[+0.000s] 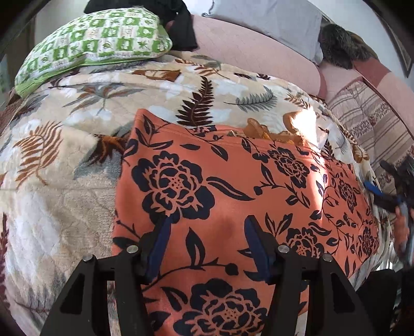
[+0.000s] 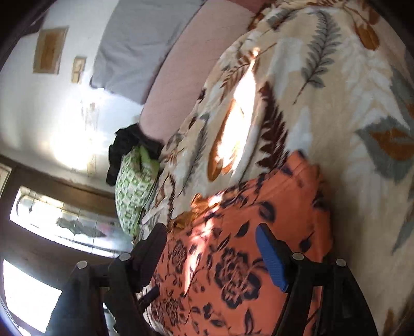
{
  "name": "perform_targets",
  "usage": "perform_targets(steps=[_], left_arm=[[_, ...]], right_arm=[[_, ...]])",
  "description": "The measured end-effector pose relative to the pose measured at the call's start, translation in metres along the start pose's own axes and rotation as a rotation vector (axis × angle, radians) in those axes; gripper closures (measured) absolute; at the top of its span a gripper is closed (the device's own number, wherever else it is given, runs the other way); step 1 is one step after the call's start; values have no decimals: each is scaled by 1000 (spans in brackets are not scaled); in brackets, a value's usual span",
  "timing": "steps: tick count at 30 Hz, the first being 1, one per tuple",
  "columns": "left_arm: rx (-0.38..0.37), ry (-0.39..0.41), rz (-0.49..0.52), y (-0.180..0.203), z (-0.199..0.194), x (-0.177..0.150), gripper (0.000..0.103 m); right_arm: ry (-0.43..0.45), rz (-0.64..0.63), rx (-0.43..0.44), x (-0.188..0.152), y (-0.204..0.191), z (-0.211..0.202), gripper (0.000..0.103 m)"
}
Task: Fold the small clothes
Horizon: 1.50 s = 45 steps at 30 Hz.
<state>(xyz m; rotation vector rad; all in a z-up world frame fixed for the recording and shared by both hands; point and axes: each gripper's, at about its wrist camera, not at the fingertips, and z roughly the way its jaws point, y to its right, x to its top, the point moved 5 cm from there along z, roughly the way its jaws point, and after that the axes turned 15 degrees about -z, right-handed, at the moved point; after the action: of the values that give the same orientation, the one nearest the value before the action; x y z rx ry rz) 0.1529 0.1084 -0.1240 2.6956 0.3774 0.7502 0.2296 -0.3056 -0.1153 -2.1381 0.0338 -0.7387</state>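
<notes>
Orange floral garment (image 1: 233,206) lies flat on the bed, spread over the leaf-print blanket (image 1: 64,168). It looks like a folded rectangle; one hemmed edge faces the pillows, the far left corner is squared off.

Left gripper (image 1: 207,224): hovers over the near half of the garment, pointing steeply down. Jaws apart, nothing between the blue pads, only cloth seen below them. Can't tell if the tips touch the fabric.

Right gripper (image 2: 212,240): over the garment's right side, camera rolled so the bed runs diagonally. Jaws wide apart, nothing held; blue pad visible on one finger (image 2: 271,258). From the left wrist view it shows at the far right edge (image 1: 388,191), blurred, with part of a hand (image 1: 402,227) behind it.

Sun patch crosses the garment's far edge and the blanket beside it. Some small orange-brown crumpled thing (image 1: 266,131) sits just past that edge; can't identify it.

Behind: green-and-white patterned pillow (image 1: 95,41) at the far left with a black cloth (image 1: 181,28) draped against it, pink sheet (image 1: 245,46), grey pillow (image 1: 271,15), striped bedding (image 1: 370,116) on the right.
</notes>
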Motion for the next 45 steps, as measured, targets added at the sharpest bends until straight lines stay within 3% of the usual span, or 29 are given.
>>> perform_targets(steps=[3, 5, 6, 8, 11, 14, 17, 19, 21, 24, 27, 29, 35, 38, 39, 40, 45], left_arm=[[22, 11, -30, -5, -10, -5, 35], [35, 3, -40, -6, -11, -9, 35], [45, 1, -44, -7, -13, -10, 35], [61, 7, -48, -8, -19, -13, 35], [69, 24, -41, -5, -25, -18, 34], [60, 22, -36, -2, -28, -24, 34], [63, 16, -21, 2, -29, -29, 34], [69, 22, -7, 2, -32, -32, 34], [76, 26, -5, 0, -33, -33, 34], [68, 21, -23, -4, -32, -36, 34], [76, 1, -24, -6, -27, -41, 34], [87, 5, -8, -6, -27, -44, 34], [132, -11, 23, -4, -12, -49, 34], [143, -10, 52, 0, -8, -51, 27], [150, -8, 62, 1, -7, -52, 27], [156, -7, 70, 2, -8, -52, 27], [162, -3, 74, 2, -6, -53, 25]], right_arm=[[-32, -36, 22, -39, -20, 3, 24], [-89, -22, -82, -61, -2, 14, 22], [-103, 11, -127, -67, 11, 16, 26], [-64, 7, -147, -65, 10, 6, 26], [-30, -119, -183, -61, -28, -6, 26], [-53, -196, -175, -76, -44, -6, 20], [-108, -76, -256, -92, 3, -3, 21], [-25, 1, -210, -89, 8, -19, 21], [-11, -49, -261, -87, -4, -27, 21], [-28, -97, -228, -89, -15, -28, 21], [-31, 22, -328, -96, 21, -32, 21], [34, 95, -271, -97, 23, -45, 21], [23, -16, -243, -65, -4, -40, 21], [4, -3, -263, -51, 17, -27, 20], [-23, 36, -310, -52, 32, -22, 20], [-28, 89, -291, -53, 41, -20, 20], [29, -9, -246, -32, 9, -28, 20]])
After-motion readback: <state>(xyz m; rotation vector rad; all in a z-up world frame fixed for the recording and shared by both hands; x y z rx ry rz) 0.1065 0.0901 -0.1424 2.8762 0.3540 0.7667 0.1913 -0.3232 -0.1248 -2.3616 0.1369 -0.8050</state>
